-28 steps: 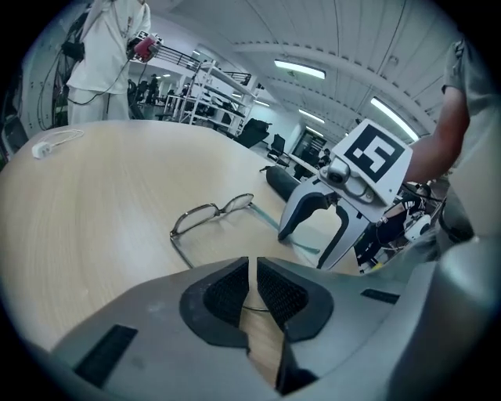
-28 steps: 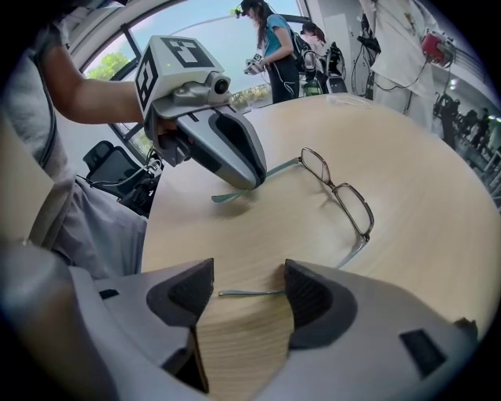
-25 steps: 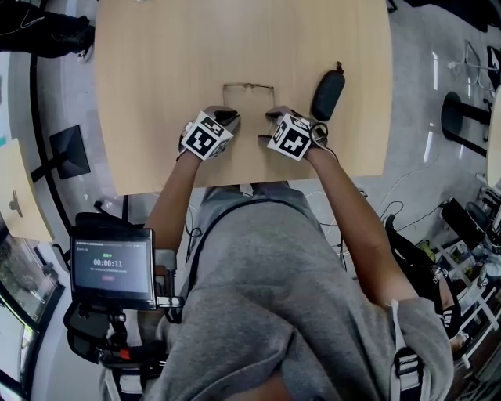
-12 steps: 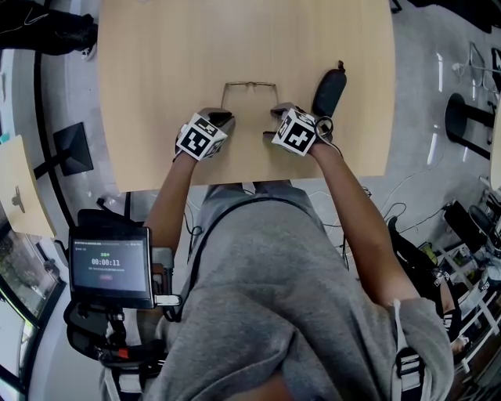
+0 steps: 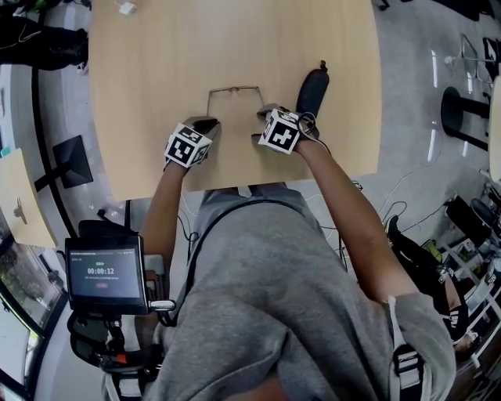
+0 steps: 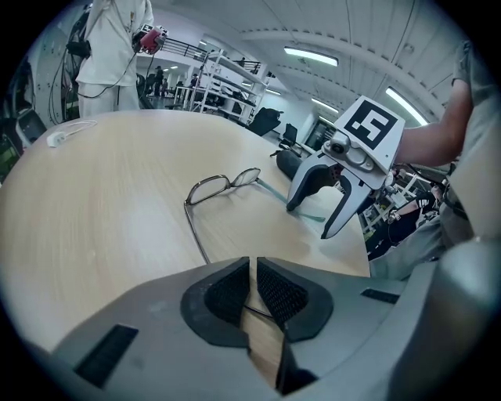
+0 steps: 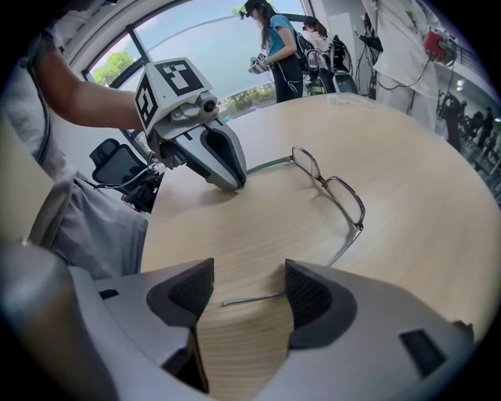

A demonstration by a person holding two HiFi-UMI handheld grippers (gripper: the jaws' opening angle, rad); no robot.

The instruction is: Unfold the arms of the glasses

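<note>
Two tongs sit low on the table [image 5: 149, 70], one at each arm of the glasses [image 5: 233, 92]. The glasses rest on the wood near the table's middle. The lens front is on the far side and both arms are swung out toward the person (a U shape from the head view).

Left tongs [image 5: 208, 123]: the pads are pressed almost together, with the thin end of the glasses' arm on that side pinched between them. The left gripper view shows that arm running from the frame corner straight into the narrow slit. These tongs touch the table, or nearly do (can't tell which).

Right tongs [image 5: 258, 123]: the pads are well apart. The tip of the other arm lies on the wood in the gap, close to one pad and not squeezed by either. Bare table shows between the pads in the right gripper view.

A dark glasses case [image 5: 311, 90] lies on the table just right of the glasses, near the right tongs and apart from the frame. A small white item [image 5: 125, 8] sits at the table's far left edge.

The person wears a grey top and both forearms reach in from the near edge. A screen [image 5: 102, 272] on the rig at lower left shows a timer.
</note>
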